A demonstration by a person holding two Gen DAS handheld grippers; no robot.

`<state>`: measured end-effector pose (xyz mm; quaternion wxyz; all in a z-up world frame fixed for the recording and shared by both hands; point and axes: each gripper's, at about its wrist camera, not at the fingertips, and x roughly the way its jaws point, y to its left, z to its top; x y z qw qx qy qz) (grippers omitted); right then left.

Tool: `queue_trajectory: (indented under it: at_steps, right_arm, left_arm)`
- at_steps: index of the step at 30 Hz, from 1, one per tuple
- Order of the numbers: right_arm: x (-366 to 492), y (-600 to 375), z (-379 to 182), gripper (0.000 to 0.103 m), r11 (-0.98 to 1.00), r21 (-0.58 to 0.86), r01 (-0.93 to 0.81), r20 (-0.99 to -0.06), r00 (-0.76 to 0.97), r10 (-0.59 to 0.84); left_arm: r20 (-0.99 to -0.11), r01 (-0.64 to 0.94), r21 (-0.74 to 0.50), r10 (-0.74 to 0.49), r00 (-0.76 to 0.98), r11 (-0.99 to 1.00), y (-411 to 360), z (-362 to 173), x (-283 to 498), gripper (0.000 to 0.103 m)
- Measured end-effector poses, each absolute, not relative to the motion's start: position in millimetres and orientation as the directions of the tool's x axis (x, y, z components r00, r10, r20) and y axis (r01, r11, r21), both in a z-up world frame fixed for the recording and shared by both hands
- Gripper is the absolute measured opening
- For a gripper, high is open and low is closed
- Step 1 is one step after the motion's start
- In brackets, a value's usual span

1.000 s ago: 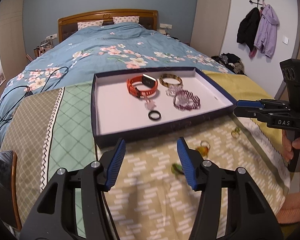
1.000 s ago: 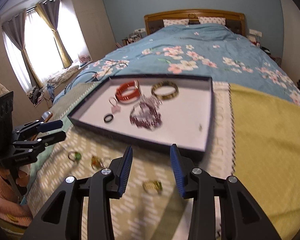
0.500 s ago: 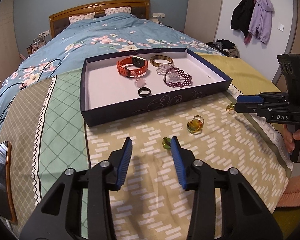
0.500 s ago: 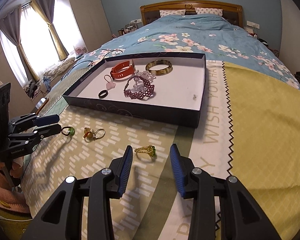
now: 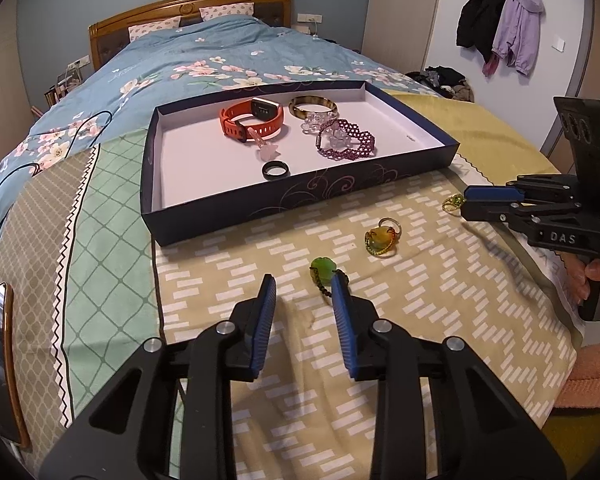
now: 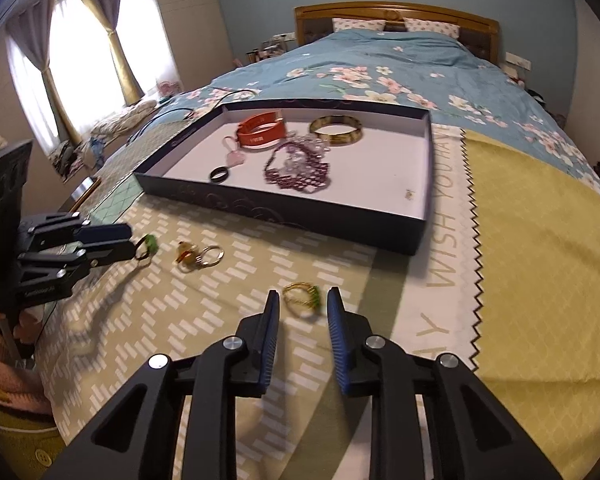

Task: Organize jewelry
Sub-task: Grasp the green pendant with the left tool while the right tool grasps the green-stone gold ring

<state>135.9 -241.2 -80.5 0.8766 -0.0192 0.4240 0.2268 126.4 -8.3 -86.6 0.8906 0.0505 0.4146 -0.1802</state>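
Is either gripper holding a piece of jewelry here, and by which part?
Nothing is held yet. The left gripper is closing around the green bead ring; the right gripper is closing around the gold ring. Both rings lie on the bed.

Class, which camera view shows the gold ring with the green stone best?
The right wrist view: the gold ring lies large and sharp between the closing right gripper fingers. The left wrist view shows it small, partly hidden by that gripper.
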Motion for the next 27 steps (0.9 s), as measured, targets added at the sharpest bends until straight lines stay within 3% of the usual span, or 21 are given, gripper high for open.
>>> queue_trajectory:
  at_steps: [10,14,16,21,27]
  right_arm:
    - [142.5,-238.5,-81.8,0.031,0.895,0.187,-0.405,-0.749,0.530,0.397]
    - [144.8,-235.7,-84.1,0.026,0.898,0.182,-0.400,-0.760,0.522,0.387]
    - [145.5,-236.3,-85.0,0.020,0.899,0.186,-0.397,-0.762,0.518,0.387]
    - [145.7,-236.8,-85.4,0.013,0.902,0.180,-0.393,-0.764,0.521,0.380]
    - [144.6,-237.6,-83.8,0.009,0.902,0.178,-0.392,-0.758,0.529,0.380]
  left_arm:
    - [-0.733,0.402,-0.050,-0.307,0.607,0.914,-15.8,-81.5,122.4,0.037]
    - [-0.743,0.413,-0.044,-0.306,0.595,0.910,-22.8,-84.1,128.0,0.037]
    - [-0.757,0.409,-0.043,-0.297,0.582,0.912,-25.7,-87.1,132.7,0.036]
    - [-0.781,0.400,-0.057,-0.291,0.553,0.915,-27.1,-94.2,139.7,0.022]
    - [-0.778,0.390,-0.063,-0.290,0.557,0.919,-25.2,-94.2,137.6,0.018]
